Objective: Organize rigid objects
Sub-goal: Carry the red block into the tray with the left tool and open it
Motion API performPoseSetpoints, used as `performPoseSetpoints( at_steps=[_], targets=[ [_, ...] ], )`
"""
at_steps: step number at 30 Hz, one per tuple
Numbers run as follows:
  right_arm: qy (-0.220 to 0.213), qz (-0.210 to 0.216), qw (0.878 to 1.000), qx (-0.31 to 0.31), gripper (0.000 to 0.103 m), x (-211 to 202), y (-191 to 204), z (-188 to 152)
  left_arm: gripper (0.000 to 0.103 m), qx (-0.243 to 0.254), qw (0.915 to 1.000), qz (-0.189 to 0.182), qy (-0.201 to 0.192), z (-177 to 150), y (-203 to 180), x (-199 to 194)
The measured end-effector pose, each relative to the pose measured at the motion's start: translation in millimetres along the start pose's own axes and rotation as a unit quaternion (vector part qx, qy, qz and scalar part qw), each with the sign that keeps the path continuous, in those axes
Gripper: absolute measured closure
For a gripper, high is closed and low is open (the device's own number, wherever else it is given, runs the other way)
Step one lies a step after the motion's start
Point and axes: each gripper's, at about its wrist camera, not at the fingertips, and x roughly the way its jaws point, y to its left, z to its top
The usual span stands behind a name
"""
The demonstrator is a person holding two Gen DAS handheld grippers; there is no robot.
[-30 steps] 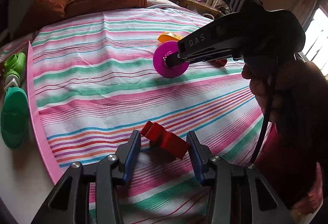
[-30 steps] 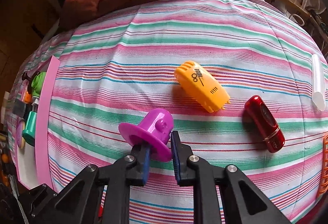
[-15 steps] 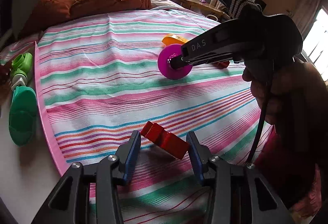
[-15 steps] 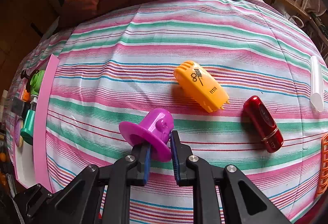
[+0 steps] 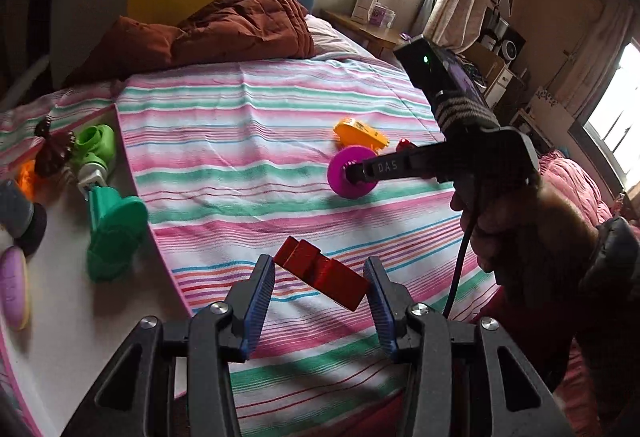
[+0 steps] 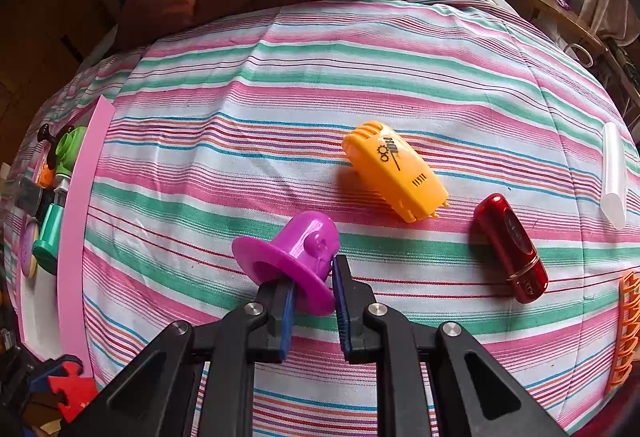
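Rigid toys are being gathered from the striped bed (image 6: 360,77) into a pink-edged tray (image 5: 80,317) at the far left, where a green stamp-like piece (image 5: 114,233), a light green part (image 5: 96,145) and a purple oval (image 5: 14,287) already lie; moving right, the left gripper (image 5: 320,285) has its jaws spread around a red block (image 5: 324,273), which looks lifted and tilted, one end touching the left pad, though whether the right pad touches it I cannot tell, so the hold is uncertain; further right, the right gripper (image 6: 314,301) is clenched on the brim of a purple hat-shaped toy (image 6: 296,257), just above the sheet; beyond it lie an orange shell (image 6: 394,177), a dark red case (image 6: 512,249), and at the far right a white tube (image 6: 614,173) and an orange grid piece (image 6: 628,337). The step in hand seems to be carrying both pieces leftward; the next move calls for crossing the tray's raised pink edge and setting each down in the bare near part, clear of the green pieces. The bed between the grippers and the tray is open; the red block may slip if the jaws do not close squarely.
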Motion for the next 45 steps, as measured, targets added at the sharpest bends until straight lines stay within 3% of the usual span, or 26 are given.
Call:
performPoseSetpoints(
  at_steps=[10,17,23,33,39,45],
  targets=[
    [-0.004,-0.012,1.000,-0.013,0.087,0,4,-1,0.057,-0.033,0.9936,0.093,-0.056,8,51,-51],
    [-0.007,-0.020,1.000,-0.021,0.087,-1,8,-2,0.057,-0.062,0.9860,0.146,-0.051,-2,87,-56],
    [-0.008,-0.022,0.999,-0.024,0.087,-1,9,-3,0.057,-0.077,0.9825,0.165,-0.039,-11,104,-55],
    [-0.010,-0.028,0.999,-0.030,0.087,-1,12,-3,0.057,-0.102,0.9801,0.169,-0.023,-17,124,-47],
    [-0.011,-0.031,0.999,-0.034,0.087,-2,11,-4,0.057,-0.151,0.9794,0.133,-0.020,-6,156,-43],
    [-0.011,-0.032,0.999,-0.035,0.087,-1,13,-4,0.057,-0.165,0.9803,0.107,-0.021,15,179,-31]
  ],
)
